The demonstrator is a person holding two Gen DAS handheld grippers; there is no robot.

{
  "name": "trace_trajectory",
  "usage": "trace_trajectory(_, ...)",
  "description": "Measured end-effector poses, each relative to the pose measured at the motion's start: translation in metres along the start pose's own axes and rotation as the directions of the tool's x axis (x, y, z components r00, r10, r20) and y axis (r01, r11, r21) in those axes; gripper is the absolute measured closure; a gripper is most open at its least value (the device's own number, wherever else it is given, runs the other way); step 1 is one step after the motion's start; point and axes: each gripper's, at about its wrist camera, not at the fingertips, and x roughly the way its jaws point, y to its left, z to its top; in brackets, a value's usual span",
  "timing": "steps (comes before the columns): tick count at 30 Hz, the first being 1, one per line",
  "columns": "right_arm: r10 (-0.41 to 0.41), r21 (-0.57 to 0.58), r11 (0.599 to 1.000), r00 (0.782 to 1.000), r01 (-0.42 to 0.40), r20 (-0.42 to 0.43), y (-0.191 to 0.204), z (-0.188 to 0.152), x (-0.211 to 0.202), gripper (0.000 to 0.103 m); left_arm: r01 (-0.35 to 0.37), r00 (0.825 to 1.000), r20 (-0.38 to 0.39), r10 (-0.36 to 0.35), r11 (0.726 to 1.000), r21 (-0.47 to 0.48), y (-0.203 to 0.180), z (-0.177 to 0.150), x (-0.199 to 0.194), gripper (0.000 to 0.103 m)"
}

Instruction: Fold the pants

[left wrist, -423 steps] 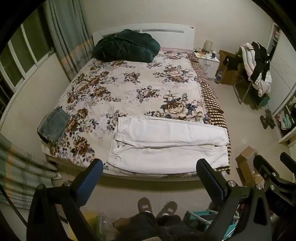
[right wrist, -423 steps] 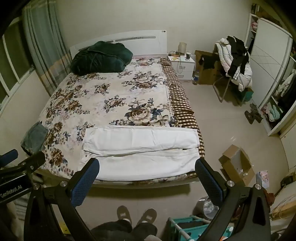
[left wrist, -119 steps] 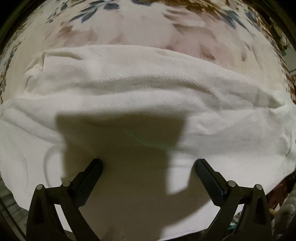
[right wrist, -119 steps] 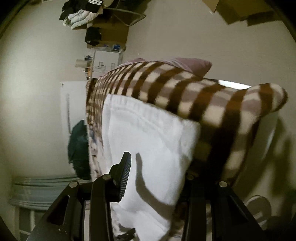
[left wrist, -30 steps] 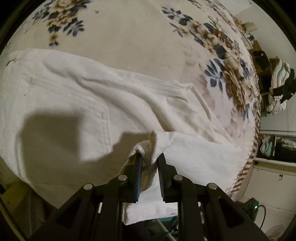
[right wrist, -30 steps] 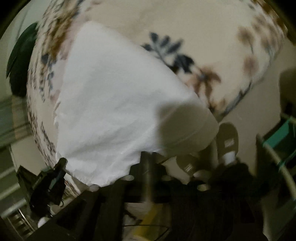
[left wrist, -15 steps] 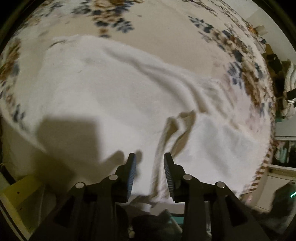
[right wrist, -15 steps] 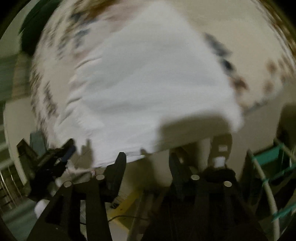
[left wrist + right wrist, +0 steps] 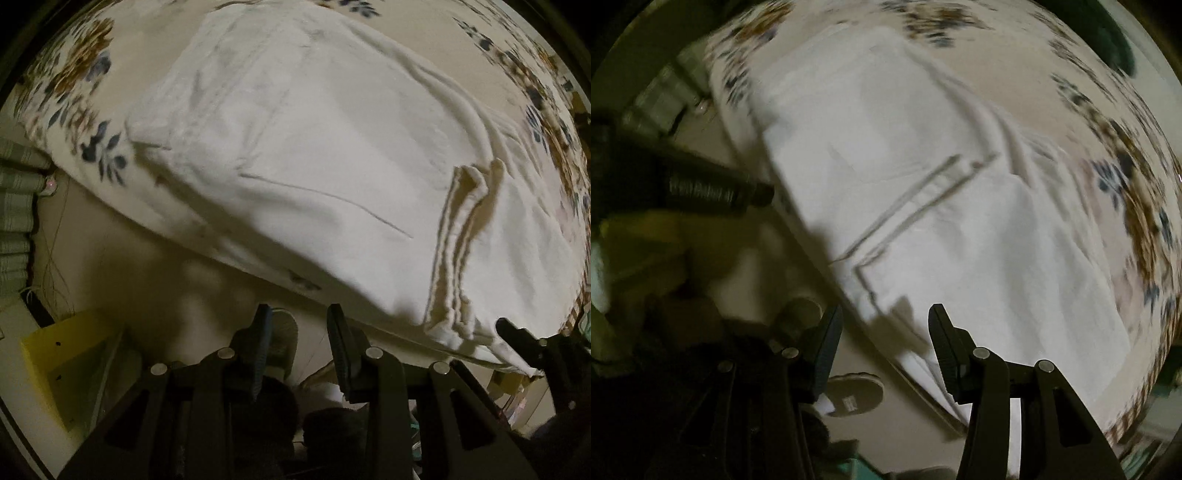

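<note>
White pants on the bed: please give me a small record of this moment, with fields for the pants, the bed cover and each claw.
pants: white pants lie on the bed, near its front edge, with the leg ends folded back over the upper part
bed cover: floral cover under the pants
left claw: left claw open, empty, off the front edge of the bed, apart from the pants
right claw: right claw open, empty, at the front edge of the bed
fold state: one fold across is made

matt white cloth pants [image 9: 332,155], printed floral cloth bedspread [image 9: 66,77]
</note>
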Motion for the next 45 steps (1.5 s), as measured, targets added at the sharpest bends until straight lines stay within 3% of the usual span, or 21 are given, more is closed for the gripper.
trace_trajectory(4, 0.032, 0.08, 0.996, 0.999, -0.034, 0.028, -0.004, 0.003, 0.009, 0.095, 0.0, 1.0, 0.006, 0.001, 1.0, -0.012, 0.014, -0.002, -0.001, 0.074)
trace_trajectory(7, 0.046, 0.152, 0.987, 0.994, -0.061, 0.095, -0.013, 0.002, -0.002, 0.103, 0.0, 1.0, 0.004, 0.0, 1.0, -0.014, 0.02, -0.002, 0.0, 0.074)
trace_trajectory(14, -0.04, 0.077, 0.997, 0.978, 0.024, 0.207, 0.011, -0.008, -0.032, 0.103, 0.029, 1.0, 0.01, -0.029, 0.999, -0.027, 0.015, 0.001, -0.003, 0.074)
trace_trajectory(16, -0.116, 0.029, 0.993, 0.97, 0.112, 0.213, 0.025, -0.006, -0.03, 0.103, 0.019, 1.0, 0.023, -0.019, 1.0, -0.013, 0.014, 0.002, -0.004, 0.071)
trace_trajectory(17, -0.197, -0.027, 0.978, 0.954, 0.208, 0.228, 0.033, -0.008, -0.028, 0.103, 0.012, 0.999, 0.03, -0.012, 1.0, -0.007, 0.014, 0.003, -0.005, 0.058)
trace_trajectory(18, -0.224, -0.051, 0.969, 0.948, 0.242, 0.226, 0.038, -0.009, -0.025, 0.102, 0.0, 0.999, 0.038, 0.0, 1.0, 0.001, 0.013, 0.003, -0.005, 0.042)
trace_trajectory(19, -0.274, -0.08, 0.952, 0.938, 0.296, 0.214, 0.041, -0.009, -0.018, 0.099, -0.004, 0.999, 0.044, 0.004, 1.0, 0.007, 0.013, 0.003, -0.004, 0.037)
trace_trajectory(24, -0.278, -0.115, 0.947, 0.947, 0.298, 0.164, 0.041, -0.002, 0.005, 0.097, -0.034, 0.998, 0.055, 0.032, 0.999, 0.021, 0.016, 0.002, 0.001, 0.033)
trace_trajectory(27, -0.291, -0.126, 0.942, 0.945, 0.31, 0.148, 0.039, 0.002, 0.016, 0.087, -0.036, 0.998, 0.045, 0.035, 0.999, 0.017, 0.026, -0.003, 0.007, 0.033)
trace_trajectory(29, -0.274, -0.121, 0.948, 0.949, 0.294, 0.156, 0.037, 0.004, 0.015, 0.086, -0.04, 0.998, 0.044, 0.04, 0.999, 0.012, 0.03, -0.005, 0.009, 0.033)
trace_trajectory(30, -0.264, -0.123, 0.951, 0.952, 0.284, 0.154, 0.037, 0.005, 0.016, 0.078, -0.04, 0.998, 0.044, 0.04, 0.999, 0.012, 0.03, -0.005, 0.009, 0.033)
trace_trajectory(31, -0.259, -0.127, 0.952, 0.954, 0.278, 0.151, 0.039, 0.005, 0.016, 0.061, -0.043, 0.998, 0.044, 0.043, 0.999, 0.012, 0.031, -0.006, 0.009, 0.033)
trace_trajectory(33, -0.237, -0.135, 0.957, 0.961, 0.256, 0.142, 0.039, 0.002, 0.017, 0.054, -0.043, 0.998, 0.044, 0.043, 0.999, 0.011, 0.034, -0.003, 0.012, 0.033)
trace_trajectory(36, -0.233, -0.111, 0.963, 0.964, 0.248, 0.13, 0.037, 0.0, 0.019, 0.055, -0.043, 0.998, 0.045, 0.042, 0.999, 0.011, 0.029, -0.003, 0.015, 0.033)
trace_trajectory(38, -0.21, -0.074, 0.973, 0.969, 0.22, 0.127, 0.032, 0.001, 0.022, 0.072, -0.043, 0.998, 0.048, 0.042, 0.999, 0.014, 0.025, -0.004, 0.014, 0.033)
trace_trajectory(39, -0.203, -0.067, 0.975, 0.971, 0.212, 0.13, 0.031, 0.001, 0.023, 0.09, -0.041, 0.998, 0.05, 0.041, 0.999, 0.015, 0.025, -0.005, 0.014, 0.033)
trace_trajectory(45, -0.202, 0.001, 0.979, 0.959, 0.206, 0.197, 0.028, -0.002, 0.005, 0.094, -0.02, 0.998, 0.057, 0.02, 1.0, 0.009, 0.026, -0.005, 0.008, 0.033)
